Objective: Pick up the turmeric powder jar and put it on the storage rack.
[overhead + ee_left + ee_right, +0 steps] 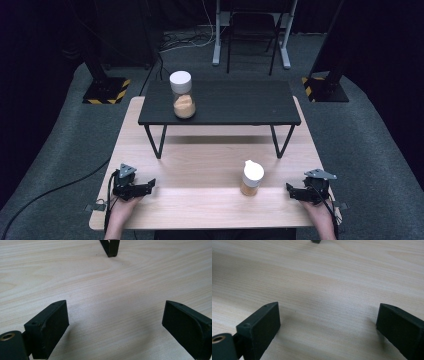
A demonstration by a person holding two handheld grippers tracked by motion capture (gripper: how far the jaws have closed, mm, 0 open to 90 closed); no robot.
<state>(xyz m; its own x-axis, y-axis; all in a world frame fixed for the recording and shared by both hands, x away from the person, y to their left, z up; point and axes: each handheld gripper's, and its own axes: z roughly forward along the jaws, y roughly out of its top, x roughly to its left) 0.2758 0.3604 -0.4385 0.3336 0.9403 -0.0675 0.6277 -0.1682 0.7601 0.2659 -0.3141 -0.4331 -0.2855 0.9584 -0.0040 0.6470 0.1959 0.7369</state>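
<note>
A pale wooden table [200, 200] stands on grey carpet in a dark room, with a low black shelf [220, 102] set across its far half. Near the front edge of the table, a small jar [251, 178] stands upright, right of centre and nearest to the right tool [292, 192], which lies just beside it toward the table's right edge, apart from it. The jar is clear, with a white cap and an orange-brown filling in its lower part. The right tool rests low over the table in a person's hand, its jaws spread wide and pointing toward the jar, with bare wood grain between them in the right gripper view [328, 325]. Well apart on the other side, the left tool [147, 186] sits near the table's left edge, held in the other hand; its jaws also stand released, and bare table shows between them in the left gripper view [116, 323], with a black shelf leg [111, 247] farther off. On the black shelf, toward its left end, a taller jar [182, 95] with a white lid and similar orange contents stands upright.
</note>
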